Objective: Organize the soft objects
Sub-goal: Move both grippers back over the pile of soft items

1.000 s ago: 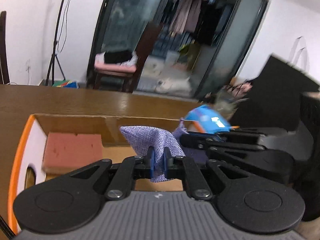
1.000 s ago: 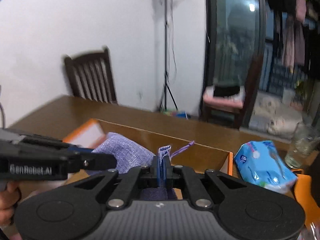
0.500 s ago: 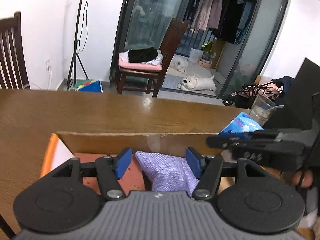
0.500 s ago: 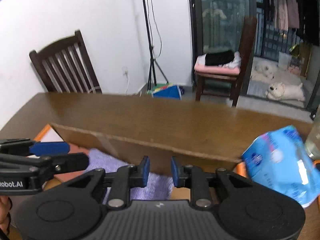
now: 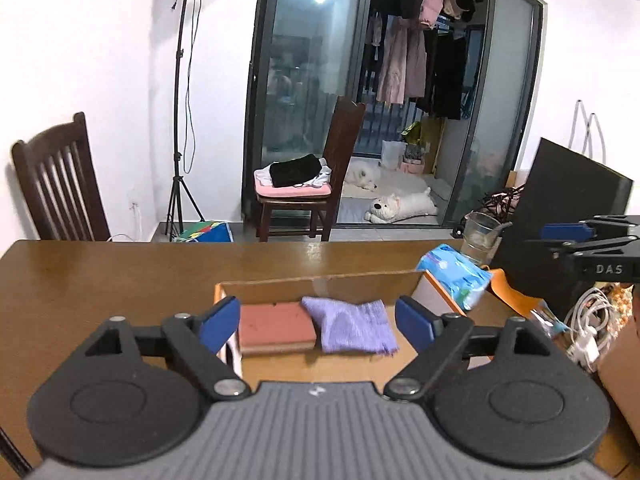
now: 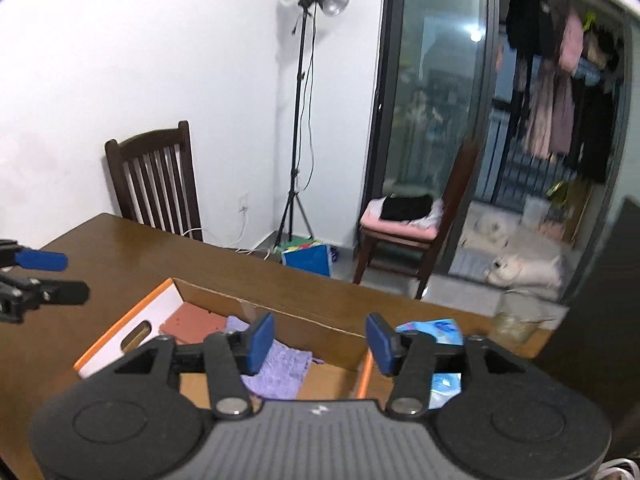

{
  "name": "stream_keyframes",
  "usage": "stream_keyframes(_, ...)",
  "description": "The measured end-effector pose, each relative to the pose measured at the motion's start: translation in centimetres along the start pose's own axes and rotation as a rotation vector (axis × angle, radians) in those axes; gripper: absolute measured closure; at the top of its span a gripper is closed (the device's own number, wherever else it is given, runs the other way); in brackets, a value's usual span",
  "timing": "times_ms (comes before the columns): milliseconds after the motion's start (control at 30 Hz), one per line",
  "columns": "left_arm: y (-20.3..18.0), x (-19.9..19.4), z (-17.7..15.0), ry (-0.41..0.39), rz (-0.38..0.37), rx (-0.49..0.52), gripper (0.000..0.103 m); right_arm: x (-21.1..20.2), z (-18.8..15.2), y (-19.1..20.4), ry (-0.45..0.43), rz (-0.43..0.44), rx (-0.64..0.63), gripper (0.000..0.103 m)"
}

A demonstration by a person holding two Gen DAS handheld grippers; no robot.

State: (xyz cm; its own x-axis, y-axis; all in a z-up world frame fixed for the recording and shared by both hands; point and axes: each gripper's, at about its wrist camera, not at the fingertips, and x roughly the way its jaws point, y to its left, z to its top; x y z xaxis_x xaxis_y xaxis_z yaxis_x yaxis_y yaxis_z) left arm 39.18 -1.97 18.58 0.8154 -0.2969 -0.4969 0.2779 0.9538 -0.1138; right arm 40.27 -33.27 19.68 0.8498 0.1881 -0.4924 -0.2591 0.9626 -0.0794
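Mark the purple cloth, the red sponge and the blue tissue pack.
purple cloth (image 5: 350,326), left wrist view, middle of the fabric.
red sponge (image 5: 276,322), left wrist view, centre of its top face.
blue tissue pack (image 5: 456,280), left wrist view, middle of the wrapper.

Inside the box (image 5: 320,280), the sponge (image 5: 276,326) lies left of the cloth (image 5: 350,326), touching it

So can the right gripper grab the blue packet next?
Probably yes: the right gripper has open, empty jaws, and the blue packet lies uncovered outside the cardboard box, just beyond.
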Motion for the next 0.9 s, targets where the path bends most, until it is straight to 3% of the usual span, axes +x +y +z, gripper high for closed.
stream_keyframes(167,-0.4,-5.1,-2.2,-0.042,0.010,-0.008,0.011,-6.0,-2.0,1.2,-0.050,0.010,0.008,0.051)
stream_keyframes(267,-0.8,-8.1,-5.3,-0.091,0.050,0.014,0.010,-8.9,-4.2,2.4,-0.085,0.017,-0.005,0.049)
stream_keyframes(400,-1.7,-12.1,-11.3,-0.169,0.133,0.059,0.009,-13.1,-9.2,4.5,-0.134,0.033,-0.025,0.047)
stream_keyframes(633,-3.6,-17.2,-21.7,-0.255,0.141,0.112,0.004,-18.9,-19.7,9.1,-0.230,0.001,-0.039,0.044)
stream_keyframes(700,-4.2,-18.1,-24.2,-0.244,0.141,0.101,0.004,-20.1,-22.6,10.3,-0.227,-0.008,-0.007,0.043)
stream_keyframes(800,-4.1,-19.0,-27.2,-0.228,0.102,0.044,0.001,-21.2,-27.1,11.4,-0.198,0.035,0.090,0.033)
stream_keyframes(900,-3.9,-18.6,-28.3,-0.196,0.113,0.029,0.001,-20.9,-29.8,11.2,-0.134,0.049,0.144,0.033)
